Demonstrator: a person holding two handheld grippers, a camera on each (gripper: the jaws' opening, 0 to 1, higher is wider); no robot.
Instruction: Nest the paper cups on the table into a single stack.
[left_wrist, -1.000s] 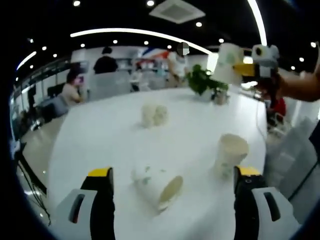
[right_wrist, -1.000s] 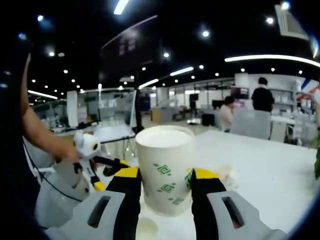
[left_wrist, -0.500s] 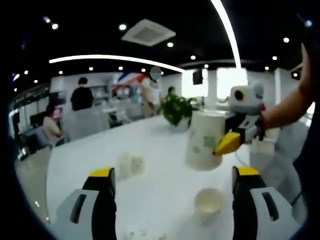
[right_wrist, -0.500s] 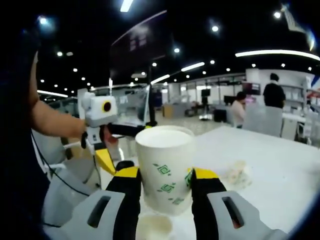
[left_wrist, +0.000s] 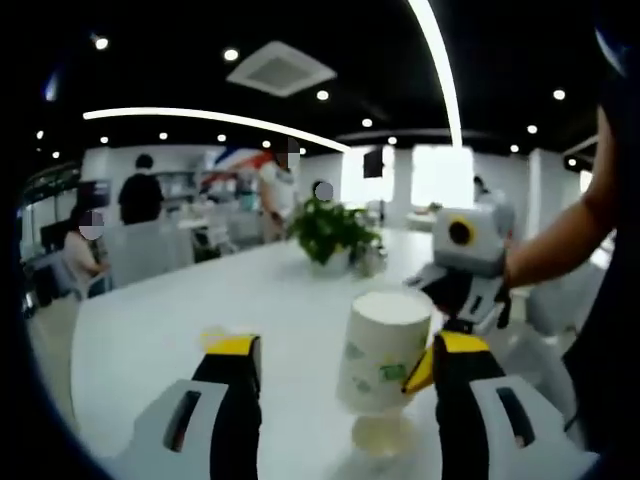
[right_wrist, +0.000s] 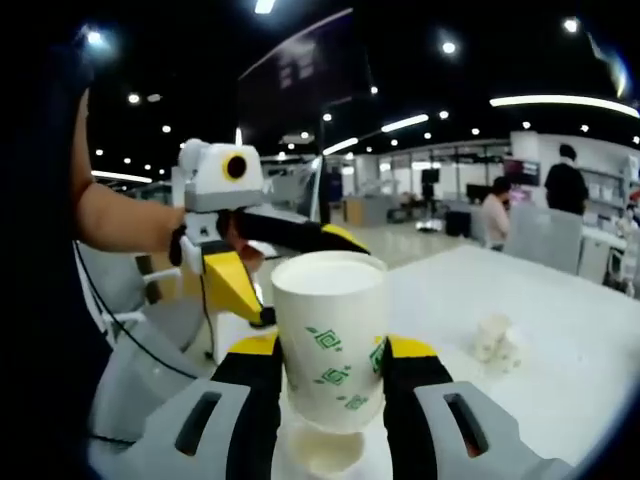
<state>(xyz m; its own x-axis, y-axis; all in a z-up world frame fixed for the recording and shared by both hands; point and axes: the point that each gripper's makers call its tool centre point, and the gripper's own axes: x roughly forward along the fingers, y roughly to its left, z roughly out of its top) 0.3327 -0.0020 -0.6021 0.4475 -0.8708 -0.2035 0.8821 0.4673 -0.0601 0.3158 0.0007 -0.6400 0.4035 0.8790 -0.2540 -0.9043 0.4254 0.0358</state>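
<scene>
right claw (right_wrist: 330, 365) clenched on upright printed paper cup (right_wrist: 331, 335), held just above open cup on white tabletop (right_wrist: 560, 360) | left claw (left_wrist: 340, 355) released, jaws apart | left gripper view: potted plant (left_wrist: 330, 235) behind, open cup (left_wrist: 380, 432) below held one | right gripper view: lying cups (right_wrist: 497, 338) farther off

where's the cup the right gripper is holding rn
The held cup is clamped in the right gripper, directly above an upright cup on the white table.
</scene>
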